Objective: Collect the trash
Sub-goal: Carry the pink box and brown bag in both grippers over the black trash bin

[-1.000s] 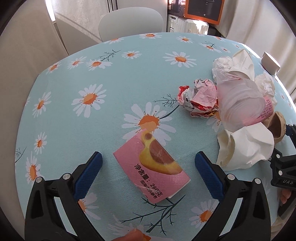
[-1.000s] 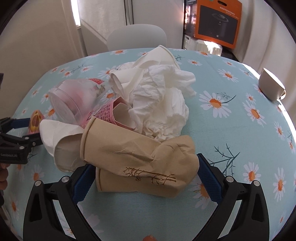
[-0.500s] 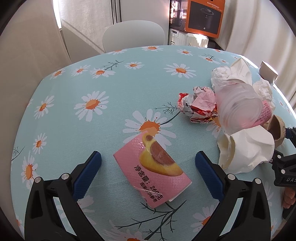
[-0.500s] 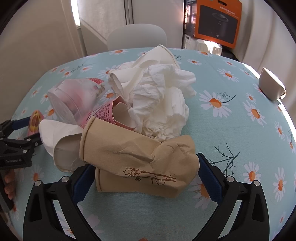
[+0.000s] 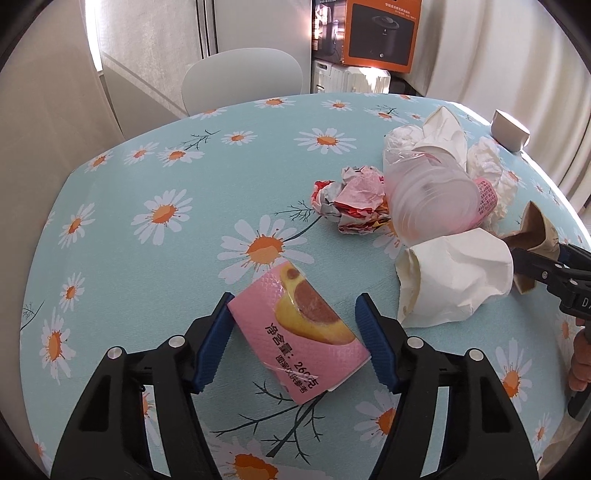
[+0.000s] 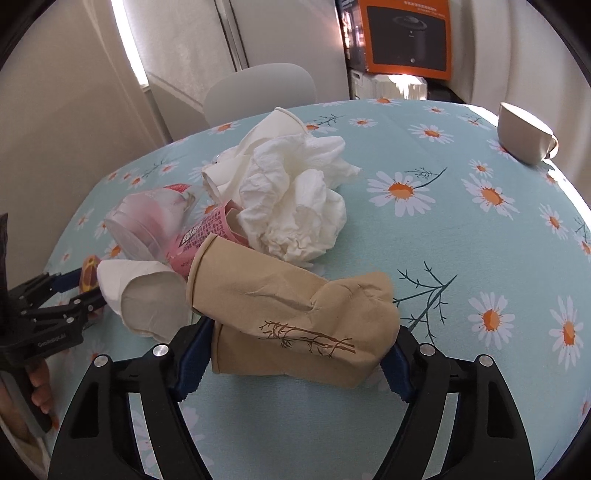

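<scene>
A pink snack packet [image 5: 295,332] lies flat on the daisy tablecloth [image 5: 184,166]. My left gripper [image 5: 297,338] straddles it; the jaws are closing and both blue pads [image 5: 214,339] touch its edges. A crushed brown paper cup [image 6: 291,314] lies between the fingers of my right gripper [image 6: 299,354]. Those jaws are closing too, with the pads against both ends of the cup. Beside it sit a squashed white cup [image 6: 147,299], a clear pink-tinted plastic cup [image 5: 432,199], crumpled white tissue [image 6: 295,206] and a crumpled red-and-white wrapper [image 5: 351,199].
A beige mug [image 6: 524,133] stands near the table's far right edge. Behind the table are a white chair [image 5: 243,77] and an orange box [image 5: 380,33]. My right gripper [image 5: 546,266] shows at the left wrist view's right edge, the left gripper [image 6: 66,295] in the right wrist view's left.
Both grippers' jaws have come in from wide open onto the packet and the brown cup. The right wrist view has rolled and shifted slightly; the left gripper has hardly moved.
</scene>
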`<state>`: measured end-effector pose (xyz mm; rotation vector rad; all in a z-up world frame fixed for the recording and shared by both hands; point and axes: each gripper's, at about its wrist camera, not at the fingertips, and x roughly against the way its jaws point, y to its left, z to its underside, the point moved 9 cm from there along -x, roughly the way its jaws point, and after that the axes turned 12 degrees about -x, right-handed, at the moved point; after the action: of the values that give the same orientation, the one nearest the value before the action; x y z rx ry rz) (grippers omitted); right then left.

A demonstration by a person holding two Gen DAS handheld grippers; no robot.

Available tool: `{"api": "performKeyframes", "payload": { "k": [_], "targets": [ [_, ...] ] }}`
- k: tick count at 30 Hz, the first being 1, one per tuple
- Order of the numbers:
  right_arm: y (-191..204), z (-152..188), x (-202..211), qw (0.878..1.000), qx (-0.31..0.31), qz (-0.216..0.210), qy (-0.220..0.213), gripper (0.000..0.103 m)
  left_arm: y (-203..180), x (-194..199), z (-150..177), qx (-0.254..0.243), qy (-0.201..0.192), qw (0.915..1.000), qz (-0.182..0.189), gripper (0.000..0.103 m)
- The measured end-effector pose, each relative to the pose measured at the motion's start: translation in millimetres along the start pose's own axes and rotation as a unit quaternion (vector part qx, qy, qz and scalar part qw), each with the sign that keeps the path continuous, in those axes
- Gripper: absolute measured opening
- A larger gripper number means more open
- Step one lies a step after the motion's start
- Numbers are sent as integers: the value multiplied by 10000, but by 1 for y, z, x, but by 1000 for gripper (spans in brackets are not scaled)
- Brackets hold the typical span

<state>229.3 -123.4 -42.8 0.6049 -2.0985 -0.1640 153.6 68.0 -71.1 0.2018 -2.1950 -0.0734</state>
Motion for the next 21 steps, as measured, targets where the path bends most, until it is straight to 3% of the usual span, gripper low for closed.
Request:
{"api": "performKeyframes", "payload": {
  "k": [7, 11, 16, 21],
  "targets": [
    [-44, 3, 52, 9983, -309, 93, -490, 73, -16, 26, 14, -284, -99, 9994, 192, 66],
    [-81, 8, 90, 9952, -514, 225, -804, 74, -43, 52, 17, -723, -244, 9966, 313, 66],
    [-127, 25, 131, 9895, -744, 500, -1132, 74, -99, 79, 12, -1336, -546, 9859, 845, 66],
    [-169, 54, 163, 9843, -957, 674, -1318, 74, -167, 95, 7, -2015, -772, 9678, 1296, 66]
  ]
}}
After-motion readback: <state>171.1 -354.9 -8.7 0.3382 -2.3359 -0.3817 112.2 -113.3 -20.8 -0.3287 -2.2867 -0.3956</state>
